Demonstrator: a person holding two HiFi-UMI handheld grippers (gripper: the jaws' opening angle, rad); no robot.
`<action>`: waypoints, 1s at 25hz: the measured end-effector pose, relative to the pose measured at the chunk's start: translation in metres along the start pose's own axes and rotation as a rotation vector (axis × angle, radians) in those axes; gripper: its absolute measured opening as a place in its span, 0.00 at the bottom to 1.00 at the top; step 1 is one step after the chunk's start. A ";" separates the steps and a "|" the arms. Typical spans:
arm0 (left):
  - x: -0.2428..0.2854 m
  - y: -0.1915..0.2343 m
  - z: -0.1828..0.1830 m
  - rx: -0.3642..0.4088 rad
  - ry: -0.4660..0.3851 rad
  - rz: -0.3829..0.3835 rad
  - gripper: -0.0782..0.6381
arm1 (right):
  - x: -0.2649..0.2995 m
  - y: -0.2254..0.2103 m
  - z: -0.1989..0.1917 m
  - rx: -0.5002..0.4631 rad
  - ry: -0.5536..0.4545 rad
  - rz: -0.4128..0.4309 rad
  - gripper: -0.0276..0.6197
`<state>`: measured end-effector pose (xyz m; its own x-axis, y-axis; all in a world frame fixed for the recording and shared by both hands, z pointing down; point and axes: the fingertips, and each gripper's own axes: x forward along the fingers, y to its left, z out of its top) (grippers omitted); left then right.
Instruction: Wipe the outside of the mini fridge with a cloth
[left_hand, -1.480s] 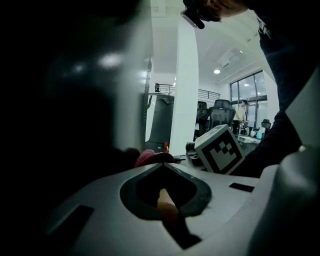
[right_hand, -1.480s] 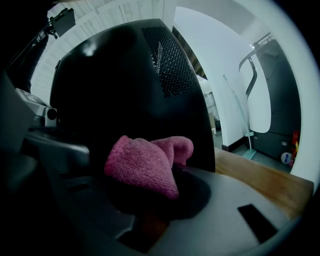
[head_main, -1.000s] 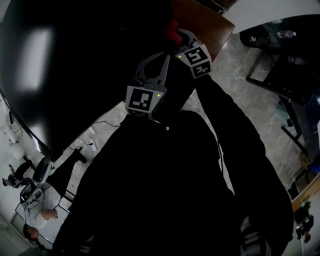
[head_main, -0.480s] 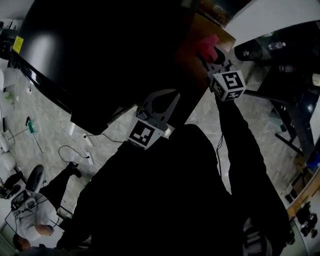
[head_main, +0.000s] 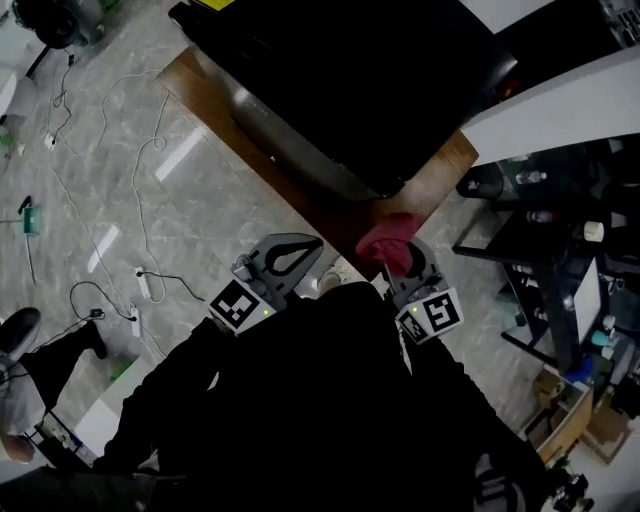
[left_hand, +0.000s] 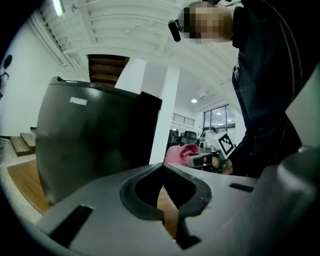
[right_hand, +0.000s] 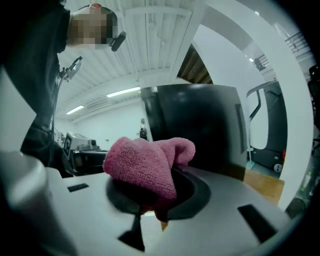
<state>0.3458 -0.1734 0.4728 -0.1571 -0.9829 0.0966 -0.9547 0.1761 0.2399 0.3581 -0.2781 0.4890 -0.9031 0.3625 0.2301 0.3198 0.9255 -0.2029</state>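
Farther from the fridge (head_main: 380, 90) now, cloth (head_main: 388, 243)

Dim, underexposed, fisheye-warped views; bright ceiling lights.

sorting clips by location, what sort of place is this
Likely an open office or lab workspace, not a home: a black mini fridge on a wooden table, loose cables across a stone-look floor, and a dark rack of gear beside it.

Head view looks steeply down from above; both gripper views face the mini fridge (left_hand: 90, 140) low, close.
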 end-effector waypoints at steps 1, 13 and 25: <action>-0.018 0.003 0.006 -0.007 -0.015 0.018 0.11 | 0.005 0.027 0.005 0.009 0.004 0.039 0.18; -0.248 0.035 0.025 -0.003 -0.090 0.253 0.11 | 0.106 0.258 0.051 -0.095 -0.061 0.351 0.18; -0.435 0.096 0.042 -0.042 -0.165 0.637 0.11 | 0.221 0.410 0.057 -0.142 0.005 0.644 0.18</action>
<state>0.3122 0.2687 0.4131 -0.7281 -0.6804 0.0834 -0.6518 0.7249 0.2229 0.2733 0.1749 0.4027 -0.5172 0.8489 0.1089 0.8309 0.5286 -0.1737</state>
